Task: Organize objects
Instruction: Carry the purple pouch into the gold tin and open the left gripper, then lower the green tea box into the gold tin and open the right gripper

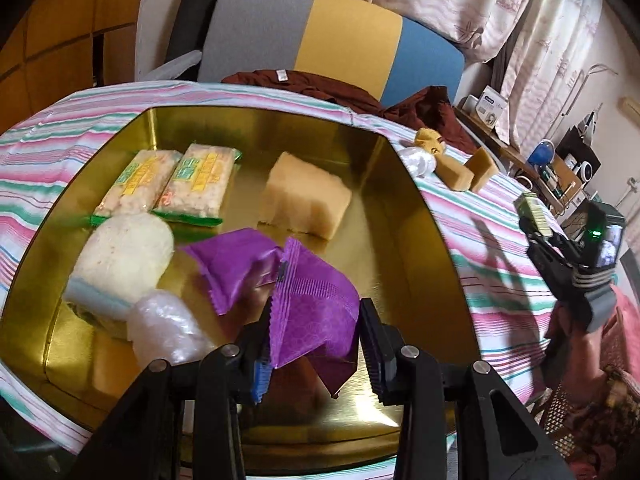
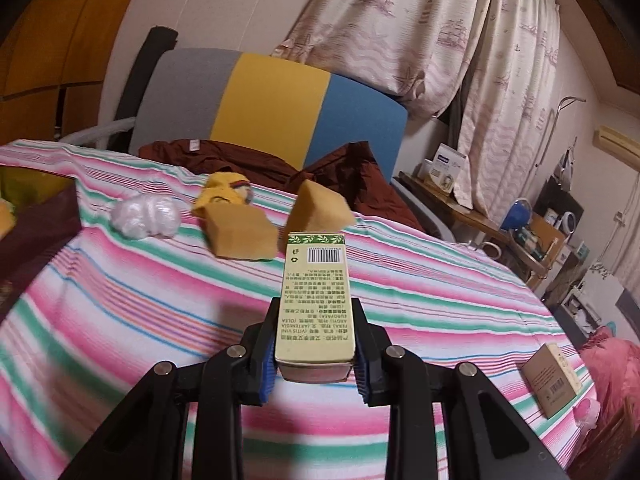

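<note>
The left gripper (image 1: 316,344) pointed steeply down into a gold-coloured metal tin (image 1: 404,184), its fingers (image 1: 372,344) nearly together on a purple crinkle-edged foil sachet (image 1: 312,312) held just above the tin floor. Beside it in the tin lay a second purple sachet (image 1: 232,268), a clear bubble-wrapped bundle (image 1: 164,328), a white foam-wrapped roll (image 1: 124,256), two green-edged snack packets (image 1: 168,184) side by side, and farther back a pale yellow sponge block (image 1: 304,196).

The right gripper (image 2: 314,344), tilted gently downward above the striped pink, green and white cloth (image 2: 440,300) on the table, had its fingers (image 2: 360,344) clamped on a cream cardboard box with a barcode and green leaf border (image 2: 316,292), lifted clear of the cloth. Beyond it lay two mustard sponge blocks (image 2: 240,236), a white plastic bundle (image 2: 146,212) and a yellow soft toy (image 2: 226,194); a brown cardboard box (image 2: 554,380) lay near the right edge.
</note>
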{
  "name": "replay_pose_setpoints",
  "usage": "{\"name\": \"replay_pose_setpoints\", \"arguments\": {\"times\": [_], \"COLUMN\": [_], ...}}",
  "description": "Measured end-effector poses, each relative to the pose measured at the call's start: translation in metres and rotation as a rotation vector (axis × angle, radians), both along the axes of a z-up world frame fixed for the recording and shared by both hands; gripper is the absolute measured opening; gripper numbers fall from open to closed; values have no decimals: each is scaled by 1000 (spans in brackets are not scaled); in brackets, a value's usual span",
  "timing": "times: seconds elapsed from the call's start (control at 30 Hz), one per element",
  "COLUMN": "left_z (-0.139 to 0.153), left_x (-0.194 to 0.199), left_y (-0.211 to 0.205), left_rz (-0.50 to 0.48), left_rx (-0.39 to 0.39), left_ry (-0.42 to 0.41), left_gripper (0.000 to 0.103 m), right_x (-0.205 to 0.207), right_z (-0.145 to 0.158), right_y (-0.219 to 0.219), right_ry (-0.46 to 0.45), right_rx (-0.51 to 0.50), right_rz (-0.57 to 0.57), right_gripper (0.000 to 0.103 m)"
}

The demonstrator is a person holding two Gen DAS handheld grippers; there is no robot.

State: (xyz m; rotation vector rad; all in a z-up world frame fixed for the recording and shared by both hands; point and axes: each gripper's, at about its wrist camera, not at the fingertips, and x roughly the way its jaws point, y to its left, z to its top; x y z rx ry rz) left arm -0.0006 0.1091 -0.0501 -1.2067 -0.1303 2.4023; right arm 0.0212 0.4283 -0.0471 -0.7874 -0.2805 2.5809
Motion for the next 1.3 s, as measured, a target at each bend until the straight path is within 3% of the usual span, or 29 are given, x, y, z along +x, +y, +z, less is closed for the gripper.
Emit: {"name": "replay_pose_setpoints", "arguments": {"times": [0.27, 0.6, 0.63, 0.73, 0.77, 0.9, 1.03, 1.17, 1.3], "left_z": [-8, -8, -8, -6, -3, 5, 13, 17, 19], "left_x": [-2, 0, -1, -1, 1, 2, 4, 2, 1], "left_y": [-9, -20, -22, -27, -30, -39, -49, -63, -73], "left_rz": [8, 29, 39, 76, 92, 109, 171, 231, 281], "left_rx": [-53, -108, -111, -122, -106, -16, 33, 111, 141], "left_ry": [8, 58, 60, 81, 94, 84, 83, 62, 49], "left_gripper": [39, 39, 44, 77, 82, 87, 102, 102, 102], "right_x": [28, 34, 34, 37, 38, 39, 34, 29, 26], "right_z": [28, 62, 61, 62, 61, 57, 50, 42, 36], "right_y": [-34, -118, -124, -140, -145, -157, -165, -174, -183], "right_ry": [75, 101, 97, 74, 66, 27, -33, -86, -138], "right_rx": [-270, -383, -385, -398, -405, -417, -423, -422, -407], "right_rz": [81, 312, 321, 351, 358, 372, 373, 386, 399], "right_gripper": [30, 30, 30, 30, 30, 30, 30, 30, 30]}}
